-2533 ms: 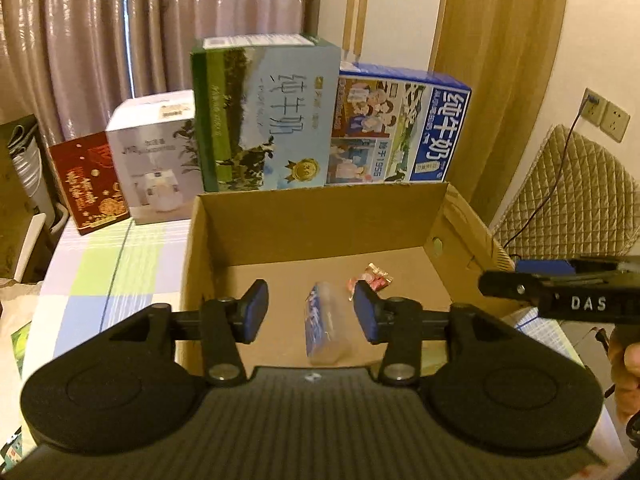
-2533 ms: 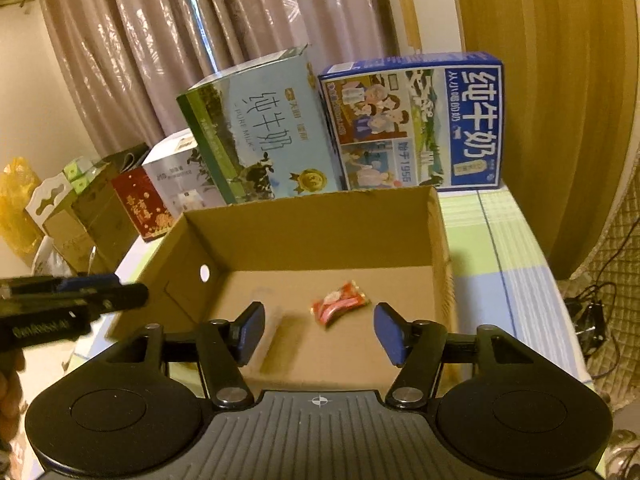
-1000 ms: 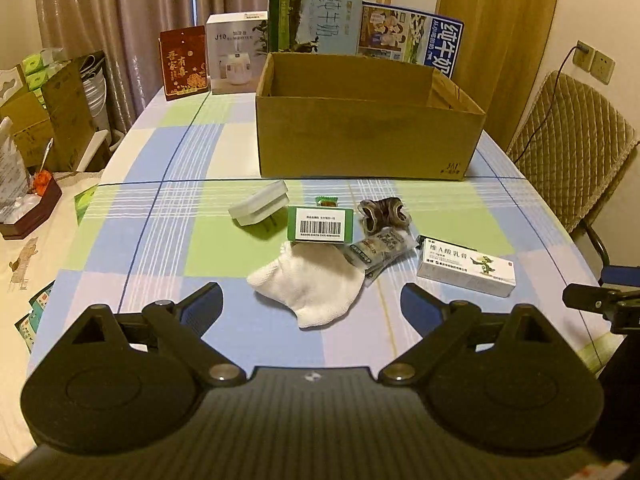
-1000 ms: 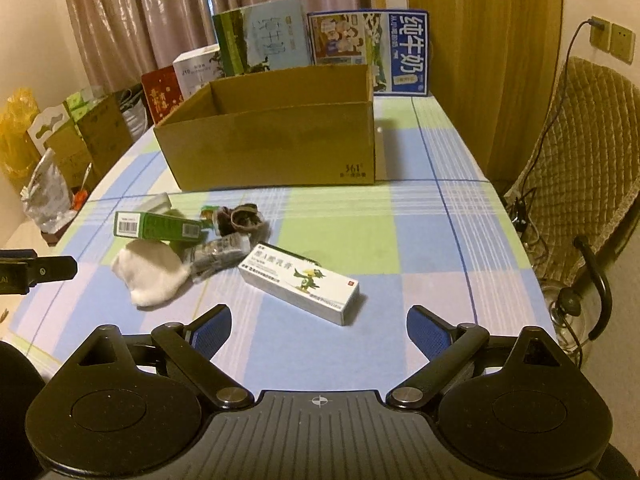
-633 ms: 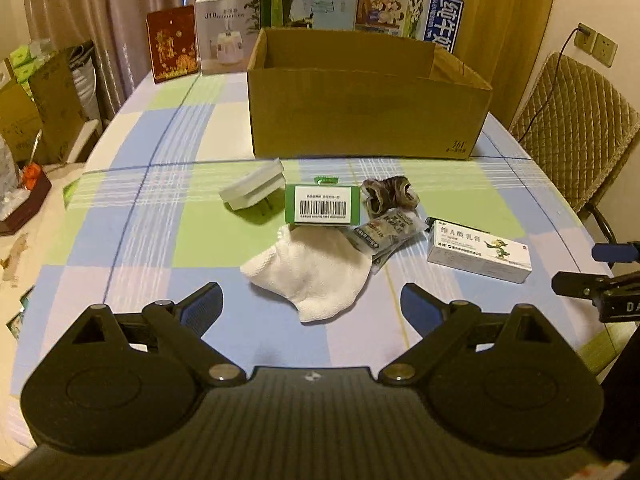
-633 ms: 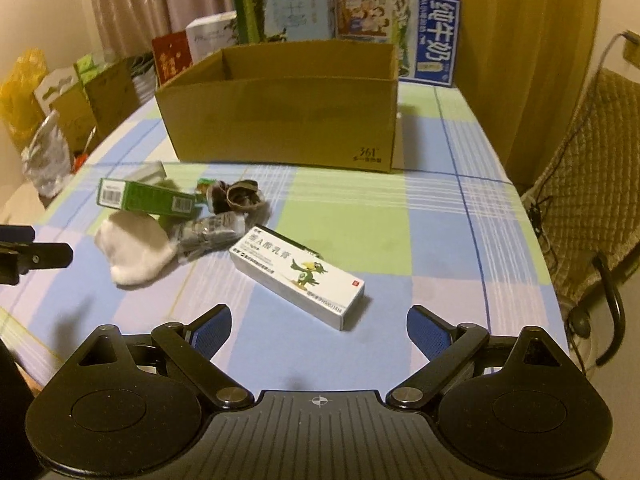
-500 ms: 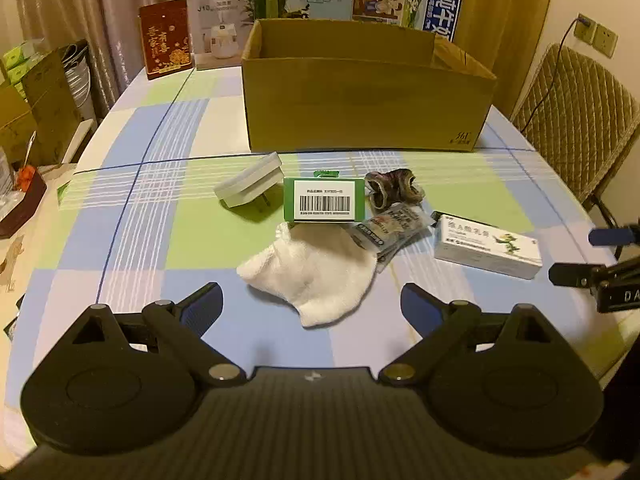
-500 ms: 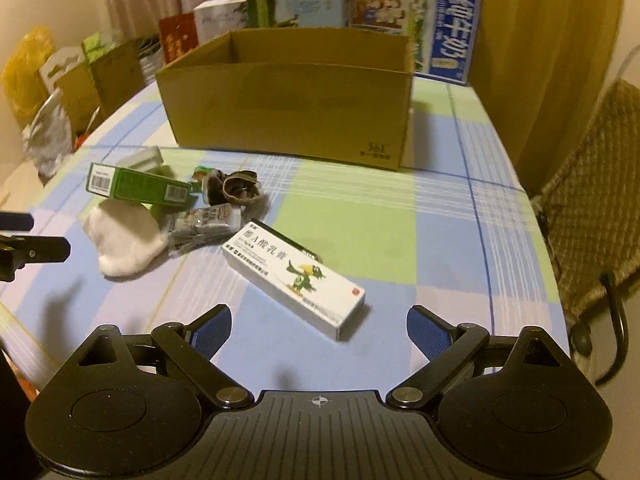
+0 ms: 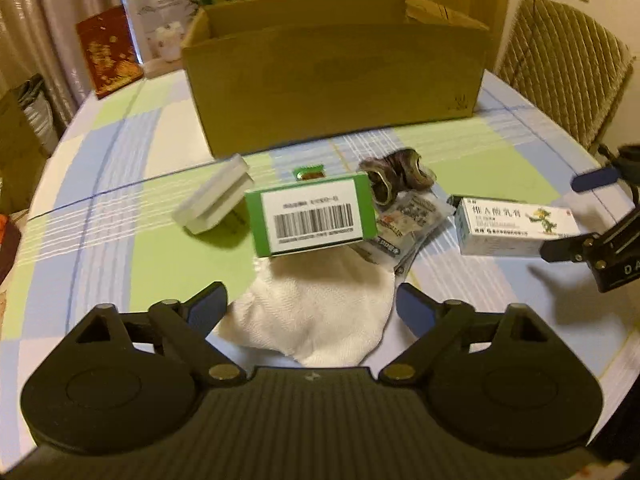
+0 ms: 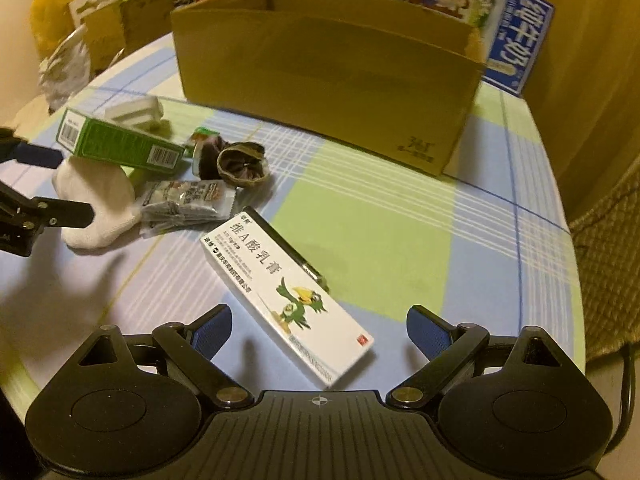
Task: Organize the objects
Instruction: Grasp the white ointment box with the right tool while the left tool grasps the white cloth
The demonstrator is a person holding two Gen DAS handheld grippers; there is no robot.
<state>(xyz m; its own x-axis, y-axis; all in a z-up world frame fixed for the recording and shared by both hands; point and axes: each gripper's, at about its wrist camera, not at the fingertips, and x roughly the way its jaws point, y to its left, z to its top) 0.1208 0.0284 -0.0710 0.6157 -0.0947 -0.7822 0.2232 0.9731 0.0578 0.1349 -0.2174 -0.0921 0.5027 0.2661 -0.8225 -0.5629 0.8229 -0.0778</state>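
Ointment box (image 9: 516, 226) lies on the checked tablecloth (image 9: 112, 208) right of a white sock (image 9: 316, 316), which sits between the wide-spread fingers of the left gripper (image 9: 312, 308); a green barcode box (image 9: 312, 216) rests on the sock, the cardboard box (image 9: 336, 76) behind.

Right wrist view: right gripper (image 10: 319, 330), also wide apart, straddles the ointment box's (image 10: 284, 292) near end.

Cardboard box (image 9: 336, 80): open-topped, upright, behind the loose items.
Green carton (image 9: 311, 216): barcode up, resting on white sock (image 9: 316, 320).
White ointment carton (image 10: 286, 294): flat, diagonal.
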